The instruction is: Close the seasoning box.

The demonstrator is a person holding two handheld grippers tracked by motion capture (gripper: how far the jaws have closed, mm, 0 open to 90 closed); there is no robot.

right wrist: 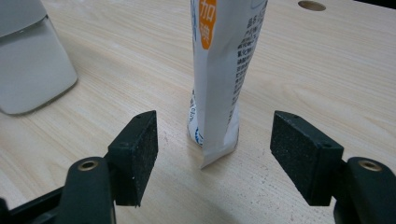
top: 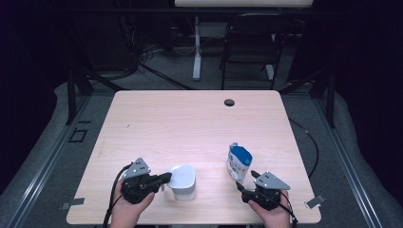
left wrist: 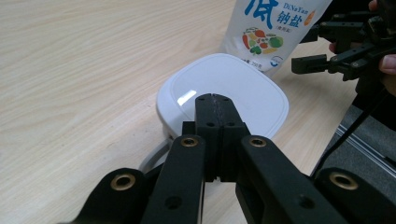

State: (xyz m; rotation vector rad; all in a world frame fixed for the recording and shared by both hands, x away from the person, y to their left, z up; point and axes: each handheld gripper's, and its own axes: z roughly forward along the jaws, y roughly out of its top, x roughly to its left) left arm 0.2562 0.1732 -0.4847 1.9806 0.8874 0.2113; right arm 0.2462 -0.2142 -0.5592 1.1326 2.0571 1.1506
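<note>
A white rounded-square container (top: pixel 183 183) with a smooth lid (left wrist: pixel 252 88) stands near the table's front edge, left of centre. My left gripper (top: pixel 166 178) is shut, and its joined jaws (left wrist: pixel 215 98) reach over the near side of the lid. I cannot tell whether they touch it. A white and blue pouch with printed vegetables (top: pixel 239 162) (left wrist: pixel 266 32) stands upright to the right of the container. My right gripper (top: pixel 246 179) (right wrist: pixel 217 140) is open just in front of the pouch (right wrist: pixel 219 70), with a pad at either side and apart from it. This gripper (left wrist: pixel 303 46) also appears beside the pouch in the left gripper view.
The light wooden table (top: pixel 190 123) has a cable hole (top: pixel 229 102) (right wrist: pixel 311 5) near its far edge. Behind the table stand a dark folding chair (top: pixel 249 42) and a white post (top: pixel 196 47), with cables on the floor.
</note>
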